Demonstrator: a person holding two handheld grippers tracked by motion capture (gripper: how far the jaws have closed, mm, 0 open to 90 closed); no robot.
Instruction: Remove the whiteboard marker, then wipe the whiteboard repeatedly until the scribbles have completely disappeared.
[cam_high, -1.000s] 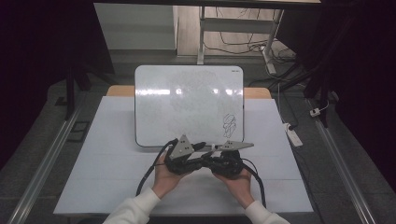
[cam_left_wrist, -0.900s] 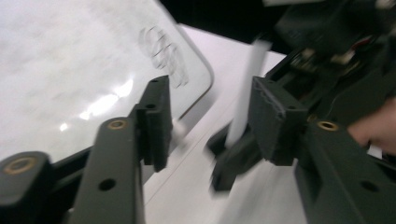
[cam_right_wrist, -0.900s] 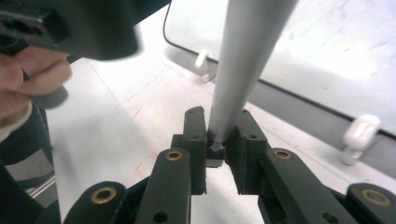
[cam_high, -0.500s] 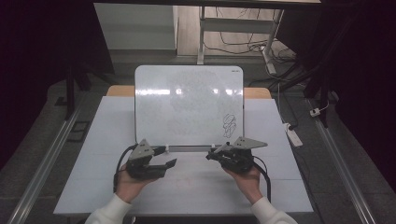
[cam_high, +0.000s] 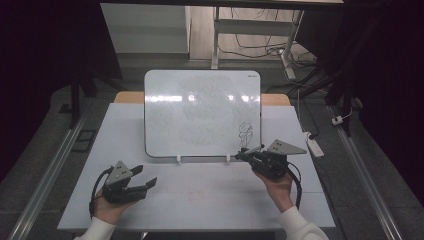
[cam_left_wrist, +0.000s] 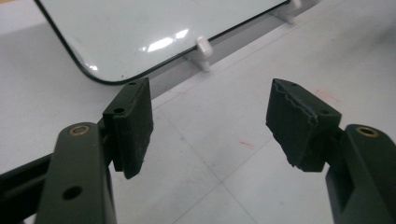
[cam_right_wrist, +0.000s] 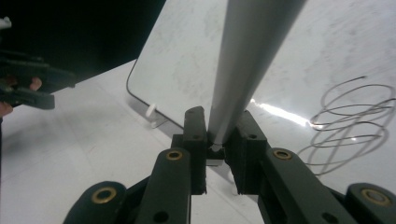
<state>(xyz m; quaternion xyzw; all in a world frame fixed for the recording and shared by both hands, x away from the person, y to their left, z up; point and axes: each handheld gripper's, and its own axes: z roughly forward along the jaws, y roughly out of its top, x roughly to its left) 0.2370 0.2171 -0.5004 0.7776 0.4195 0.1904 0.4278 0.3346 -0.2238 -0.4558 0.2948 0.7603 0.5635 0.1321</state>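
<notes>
At lower left of the high view, the left gripper (cam_high: 148, 184) rests low over the white table (cam_high: 210, 200), its jaws spread wide and holding nothing; the left gripper view confirms the gap, with bare tabletop between the two black pads (cam_left_wrist: 134, 125) and the rounded lower corner of the whiteboard (cam_left_wrist: 140, 32) at upper left. The whiteboard (cam_high: 202, 112) stands propped at centre frame on small white feet (cam_high: 178, 159), a black scribble (cam_high: 246, 132) near its lower right corner. At lower right, the right gripper (cam_high: 242, 155) sits just below that scribble, clamped on a slim grey rod, probably a marker (cam_high: 253, 149), though the high view shows it too small to be sure. The right gripper view shows more: the marker (cam_right_wrist: 247, 60) rises from the closed jaws toward the top of the frame, its long axis running along the gripper, with the looping scribble (cam_right_wrist: 350, 121) at right and the left gripper (cam_right_wrist: 28, 86) at far left.
</notes>
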